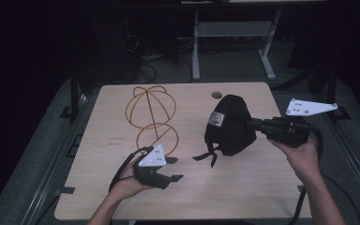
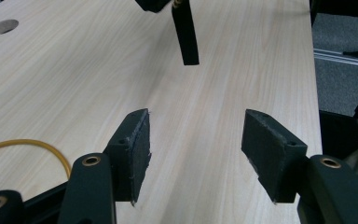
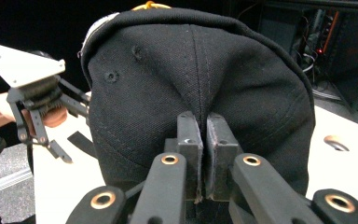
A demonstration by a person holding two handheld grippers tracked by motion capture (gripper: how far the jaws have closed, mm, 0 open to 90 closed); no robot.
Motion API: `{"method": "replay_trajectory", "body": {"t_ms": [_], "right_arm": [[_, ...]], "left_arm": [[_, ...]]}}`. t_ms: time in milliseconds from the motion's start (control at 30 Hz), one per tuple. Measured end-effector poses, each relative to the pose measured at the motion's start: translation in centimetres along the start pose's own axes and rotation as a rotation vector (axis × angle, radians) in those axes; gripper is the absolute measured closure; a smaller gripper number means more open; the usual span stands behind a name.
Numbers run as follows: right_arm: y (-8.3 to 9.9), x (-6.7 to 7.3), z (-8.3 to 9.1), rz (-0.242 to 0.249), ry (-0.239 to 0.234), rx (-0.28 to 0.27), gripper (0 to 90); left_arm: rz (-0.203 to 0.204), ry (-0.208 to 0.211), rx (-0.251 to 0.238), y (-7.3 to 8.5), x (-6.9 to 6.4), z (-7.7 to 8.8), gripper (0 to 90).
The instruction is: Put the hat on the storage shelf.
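My right gripper (image 1: 255,123) is clenched on a pinch of fabric of the black cap (image 1: 229,124), pads squeezed together with the cloth between them, and carries it clear of the wooden table (image 1: 243,187), straps (image 1: 206,157) dangling. From those jaws the cap sits at twelve o'clock, bulging over them. My left gripper (image 1: 174,169) has its jaws released, spread apart over bare tabletop with nothing between them; the cap hangs at about two o'clock from it, near but apart. The orange wire stand (image 1: 151,117) rises at its twelve o'clock.
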State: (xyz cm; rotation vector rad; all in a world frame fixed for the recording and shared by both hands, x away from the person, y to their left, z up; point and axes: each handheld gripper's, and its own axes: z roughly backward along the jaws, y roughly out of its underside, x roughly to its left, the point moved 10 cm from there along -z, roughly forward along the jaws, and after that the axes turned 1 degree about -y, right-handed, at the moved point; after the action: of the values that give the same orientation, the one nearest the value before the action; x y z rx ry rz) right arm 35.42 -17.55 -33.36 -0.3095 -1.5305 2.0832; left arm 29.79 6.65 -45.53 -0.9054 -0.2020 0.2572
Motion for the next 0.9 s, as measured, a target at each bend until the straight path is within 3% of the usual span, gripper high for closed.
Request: {"method": "replay_trajectory", "body": {"t_ms": [400, 900], "right_arm": [[-4.3, 1.6, -2.7, 0.049, -0.038, 0.01, 86.1], [-10.1, 3.9, -8.8, 0.099, -0.113, 0.045, 86.1]], "left_arm": [[-0.001, 0.04, 0.007, 0.8, -1.3, -0.7, 40.2], [-0.045, 0.064, 0.019, 0.6, -2.2, -1.0, 39.3]]}}
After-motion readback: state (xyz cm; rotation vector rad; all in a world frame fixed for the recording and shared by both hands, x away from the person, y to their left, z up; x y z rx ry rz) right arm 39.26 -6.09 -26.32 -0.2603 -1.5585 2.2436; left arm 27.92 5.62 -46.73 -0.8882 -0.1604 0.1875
